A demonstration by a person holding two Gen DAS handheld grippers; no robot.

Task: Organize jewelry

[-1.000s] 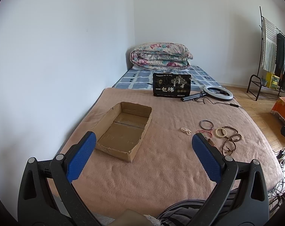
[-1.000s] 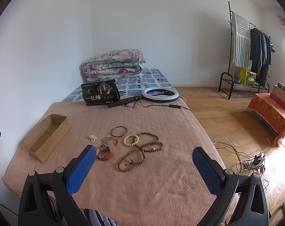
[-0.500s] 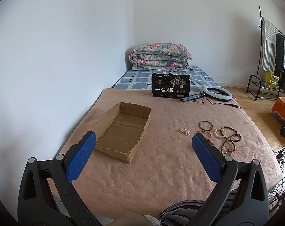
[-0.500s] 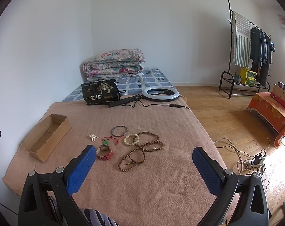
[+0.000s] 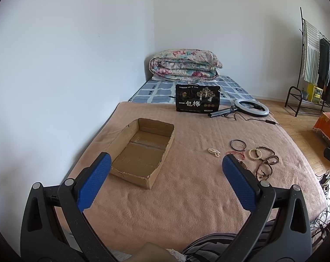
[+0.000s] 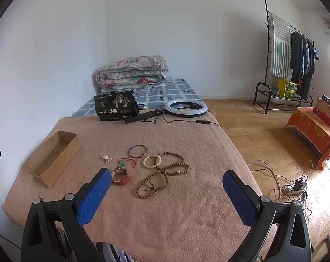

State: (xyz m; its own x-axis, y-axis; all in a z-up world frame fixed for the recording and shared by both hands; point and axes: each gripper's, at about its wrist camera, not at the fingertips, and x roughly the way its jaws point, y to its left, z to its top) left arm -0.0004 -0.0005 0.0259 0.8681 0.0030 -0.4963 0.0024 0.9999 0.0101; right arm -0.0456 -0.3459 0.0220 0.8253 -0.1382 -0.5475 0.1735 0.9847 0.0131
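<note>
An empty cardboard box (image 5: 143, 150) (image 6: 53, 157) lies on the left of the pink blanket. Jewelry lies in a cluster to its right: a small pearl piece (image 6: 107, 158) (image 5: 213, 151), a dark bangle (image 6: 137, 151) (image 5: 238, 145), a cream bead bracelet (image 6: 152, 161) (image 5: 255, 153), a long brown bead string (image 6: 162, 178) (image 5: 267, 163), a red-cord green pendant (image 6: 125, 162) and a red-strap watch (image 6: 121, 175). My left gripper (image 5: 166, 166) is open and empty, held above the blanket's near part. My right gripper (image 6: 167, 182) is open and empty, near the watch.
A black snack bag (image 6: 115, 106), a ring light with stand and cable (image 6: 186, 108) and a folded quilt (image 6: 132, 72) lie further back. The wall runs along the left. The bed edge drops to a wood floor with cables (image 6: 291, 187) on the right.
Both views have shifted only slightly. The jewelry and the box have not moved, and both grippers stay open.
</note>
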